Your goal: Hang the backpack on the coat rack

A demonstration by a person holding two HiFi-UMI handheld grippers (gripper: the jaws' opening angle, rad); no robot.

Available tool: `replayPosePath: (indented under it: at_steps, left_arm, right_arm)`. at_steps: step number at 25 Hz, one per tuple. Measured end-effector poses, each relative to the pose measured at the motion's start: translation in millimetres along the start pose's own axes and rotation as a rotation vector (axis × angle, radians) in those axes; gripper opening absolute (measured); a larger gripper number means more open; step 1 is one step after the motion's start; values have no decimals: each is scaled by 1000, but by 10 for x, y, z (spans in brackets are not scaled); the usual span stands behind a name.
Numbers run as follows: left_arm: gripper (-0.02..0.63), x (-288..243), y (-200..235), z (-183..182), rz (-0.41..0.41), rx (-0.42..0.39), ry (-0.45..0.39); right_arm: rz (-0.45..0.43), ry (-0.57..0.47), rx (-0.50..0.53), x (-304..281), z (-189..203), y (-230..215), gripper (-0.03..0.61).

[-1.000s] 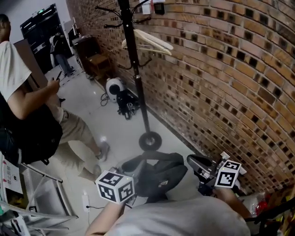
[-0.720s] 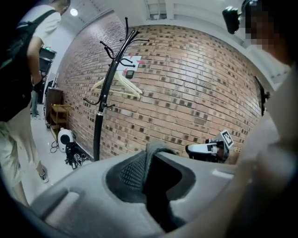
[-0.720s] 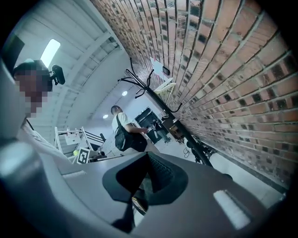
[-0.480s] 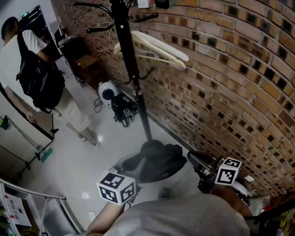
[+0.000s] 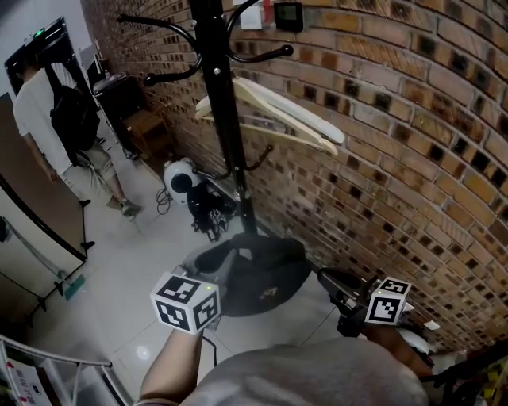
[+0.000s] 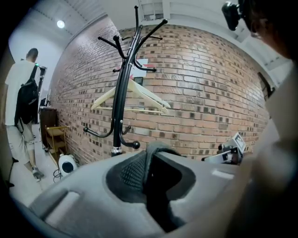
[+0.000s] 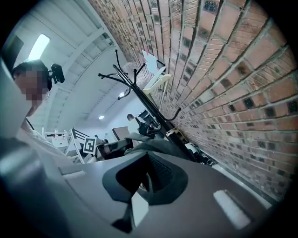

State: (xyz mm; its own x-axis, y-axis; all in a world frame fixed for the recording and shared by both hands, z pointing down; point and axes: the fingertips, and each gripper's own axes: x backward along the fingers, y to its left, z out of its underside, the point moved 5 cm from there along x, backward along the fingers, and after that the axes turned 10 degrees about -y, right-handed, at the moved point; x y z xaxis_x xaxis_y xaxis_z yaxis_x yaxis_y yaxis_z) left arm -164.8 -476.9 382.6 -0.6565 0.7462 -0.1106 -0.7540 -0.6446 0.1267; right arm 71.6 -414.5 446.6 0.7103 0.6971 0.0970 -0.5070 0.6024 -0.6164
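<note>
My left gripper [image 5: 216, 277] is clamped on a dark strap of the backpack [image 5: 255, 271]. My right gripper [image 5: 329, 279] is closed on its fabric at the other side, so the black bag hangs between them off the floor, just in front of the coat rack [image 5: 227, 119] pole and below its hooks. A small pale mark on the bag's face and the white paper [image 5: 252, 14] on the brick wall [image 5: 413, 143] are both too small to read.

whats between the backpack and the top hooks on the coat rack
In the head view: the coat rack's black pole, a wooden coat hanger hung partway up, and a short lower hook. The backpack is below them.
</note>
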Motion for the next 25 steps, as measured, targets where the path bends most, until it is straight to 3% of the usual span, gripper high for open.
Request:
replayPosePath:
  at_steps: [9,18,25]
  left_arm:
    - [35,-456,479,-171,-28,11,-18]
    - [35,-809,883,192,-54,114,45]
    - [46,-975,1020,437,-67,91,79]
  right_arm:
    - [30,-3,4,-119,-73,-174,-2]
    - [49,8,-8,-104,-55,-282,-2]
    - [64,31,-39,-88,40,-360,-2]
